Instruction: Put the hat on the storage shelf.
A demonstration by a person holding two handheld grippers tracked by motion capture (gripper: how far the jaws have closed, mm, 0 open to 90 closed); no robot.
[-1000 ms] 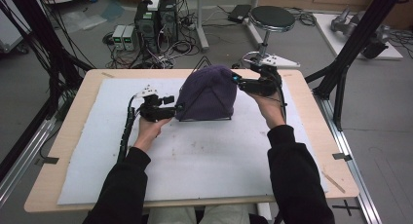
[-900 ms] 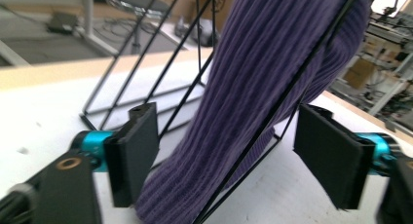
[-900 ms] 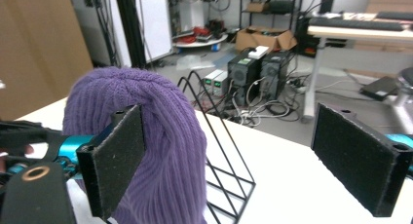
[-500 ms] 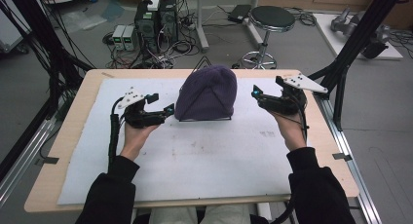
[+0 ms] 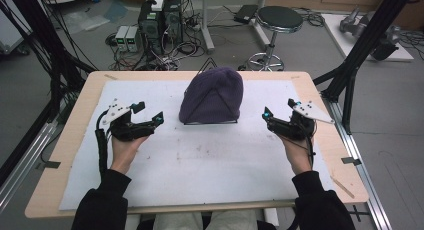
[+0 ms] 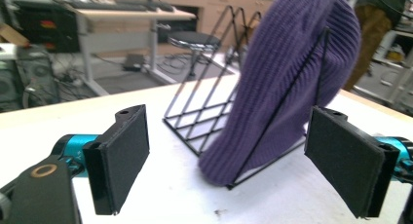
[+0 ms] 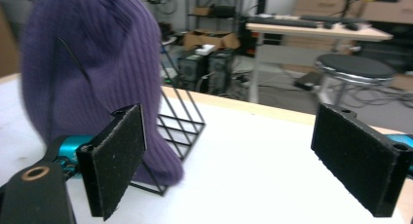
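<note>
A purple knit hat (image 5: 212, 97) is draped over a black wire rack (image 5: 210, 65) at the back middle of the white mat. My left gripper (image 5: 150, 111) hovers to the hat's left, apart from it. Its jaws have just been opening and stand open with nothing between the pads. My right gripper (image 5: 279, 108) is off to the hat's right, also open and holding nothing. In the left gripper view the hat (image 6: 282, 78) and rack (image 6: 199, 112) lie ahead, beyond the pads (image 6: 124, 151). In the right gripper view the hat (image 7: 92, 63) is at the left, behind the left pad (image 7: 119, 160).
The white mat (image 5: 200, 165) covers a wooden table (image 5: 320, 90). Black frame posts (image 5: 360, 50) rise at the right and left edges. A stool (image 5: 279, 20) and computer boxes (image 5: 160, 15) with cables stand on the floor beyond the table.
Both grippers were at the hat's sides one second ago. The left has drawn away to the left and the right to the right and nearer the person. The hat stays on the rack.
</note>
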